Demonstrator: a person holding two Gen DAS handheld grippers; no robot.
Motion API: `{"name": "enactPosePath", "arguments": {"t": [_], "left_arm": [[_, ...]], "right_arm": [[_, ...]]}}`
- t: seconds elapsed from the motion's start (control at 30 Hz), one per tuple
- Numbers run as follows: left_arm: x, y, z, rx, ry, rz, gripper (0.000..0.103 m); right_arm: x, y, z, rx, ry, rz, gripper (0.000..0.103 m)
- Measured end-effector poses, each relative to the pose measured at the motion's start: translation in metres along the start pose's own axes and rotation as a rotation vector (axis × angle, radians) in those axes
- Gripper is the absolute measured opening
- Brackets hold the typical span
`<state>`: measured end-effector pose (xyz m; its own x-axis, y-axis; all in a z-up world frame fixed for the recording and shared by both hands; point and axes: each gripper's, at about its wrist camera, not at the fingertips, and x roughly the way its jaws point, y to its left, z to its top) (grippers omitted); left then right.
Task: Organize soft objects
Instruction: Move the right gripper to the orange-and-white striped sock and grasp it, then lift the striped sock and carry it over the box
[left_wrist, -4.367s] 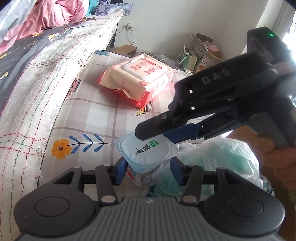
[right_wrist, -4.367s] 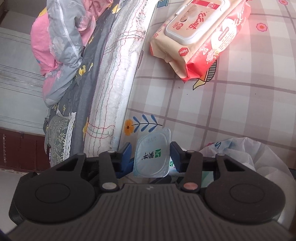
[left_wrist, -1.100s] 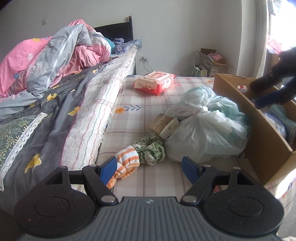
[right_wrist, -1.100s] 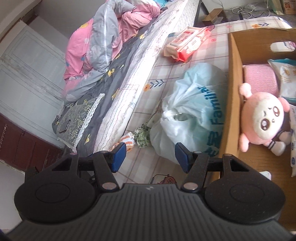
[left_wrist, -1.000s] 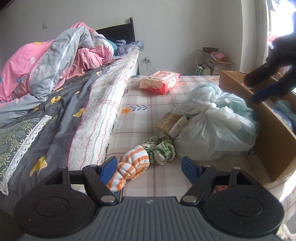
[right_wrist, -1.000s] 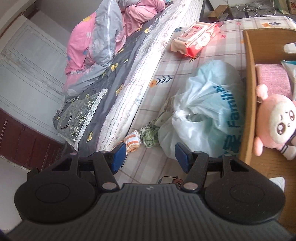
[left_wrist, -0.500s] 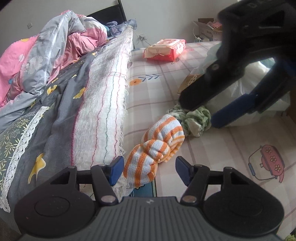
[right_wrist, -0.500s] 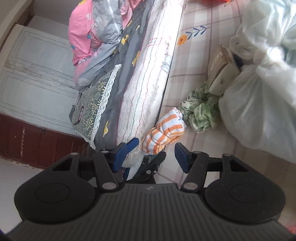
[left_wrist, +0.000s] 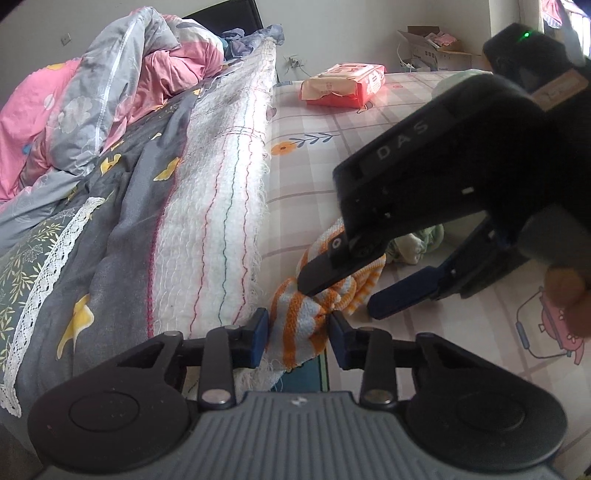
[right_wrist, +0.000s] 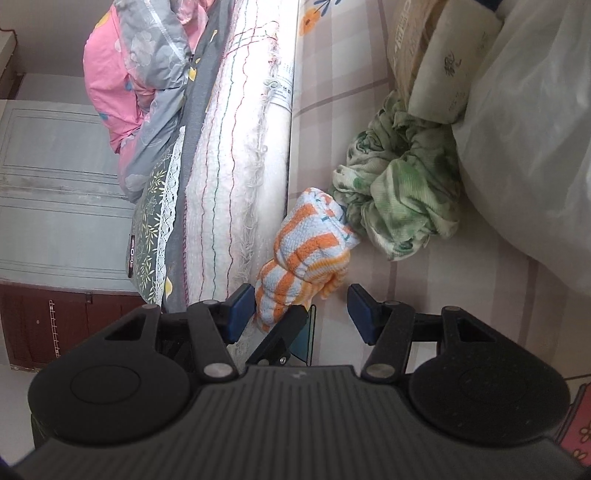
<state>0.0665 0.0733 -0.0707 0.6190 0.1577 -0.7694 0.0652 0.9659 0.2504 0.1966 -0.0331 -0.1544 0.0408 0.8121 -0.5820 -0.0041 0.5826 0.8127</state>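
An orange-and-white striped towel (left_wrist: 317, 295) (right_wrist: 303, 258), twisted into a roll, lies on the checked sheet beside the folded blanket's fringe. My left gripper (left_wrist: 298, 332) has the towel's near end between its blue pads. Its jaws are closing and both pads touch the cloth. My right gripper (right_wrist: 300, 310) (left_wrist: 354, 295) comes in from the right with its jaws apart. They straddle the same roll, and one black finger lies across the roll in the left wrist view. A crumpled green cloth (right_wrist: 399, 199) (left_wrist: 417, 247) touches the towel's far end.
A knotted white plastic bag (right_wrist: 535, 147) and a paper-wrapped pack (right_wrist: 443, 74) sit right of the green cloth. A wipes pack (left_wrist: 343, 85) lies farther up the sheet. The grey blanket (left_wrist: 110, 221) and pink duvet (left_wrist: 33, 122) fill the left.
Both grippers came down onto the striped towel. The left jaws narrowed around its near end. The right gripper swung away from the cardboard box and bag and now straddles the towel.
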Motion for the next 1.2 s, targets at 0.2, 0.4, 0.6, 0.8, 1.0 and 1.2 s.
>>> {"name": "enactPosePath", "arguments": {"t": [0.2, 0.4, 0.6, 0.8, 1.0, 1.2], "left_arm": [[-0.012, -0.006, -0.008, -0.007, -0.007, -0.072, 0.037], [-0.021, -0.008, -0.01, -0.013, -0.042, -0.069, 0.058], [-0.008, -0.018, -0.008, 0.045, 0.0, -0.023, 0.06], [-0.017, -0.011, -0.01, -0.023, 0.019, -0.051, 0.046], [-0.058, -0.011, -0.003, -0.046, -0.044, -0.031, 0.045], [-0.108, -0.025, 0.027, -0.037, -0.176, -0.065, 0.045]], "right_arm": [[0.007, -0.003, -0.001, 0.033, -0.026, 0.014, 0.044], [0.003, -0.011, -0.003, 0.048, -0.042, 0.038, 0.038], [-0.009, -0.015, -0.012, 0.028, -0.042, 0.044, 0.038], [-0.02, -0.01, -0.022, -0.018, -0.053, 0.044, 0.037], [-0.044, 0.011, -0.034, -0.096, -0.076, 0.091, 0.037], [-0.104, 0.038, -0.042, -0.205, -0.179, 0.165, 0.037]]}}
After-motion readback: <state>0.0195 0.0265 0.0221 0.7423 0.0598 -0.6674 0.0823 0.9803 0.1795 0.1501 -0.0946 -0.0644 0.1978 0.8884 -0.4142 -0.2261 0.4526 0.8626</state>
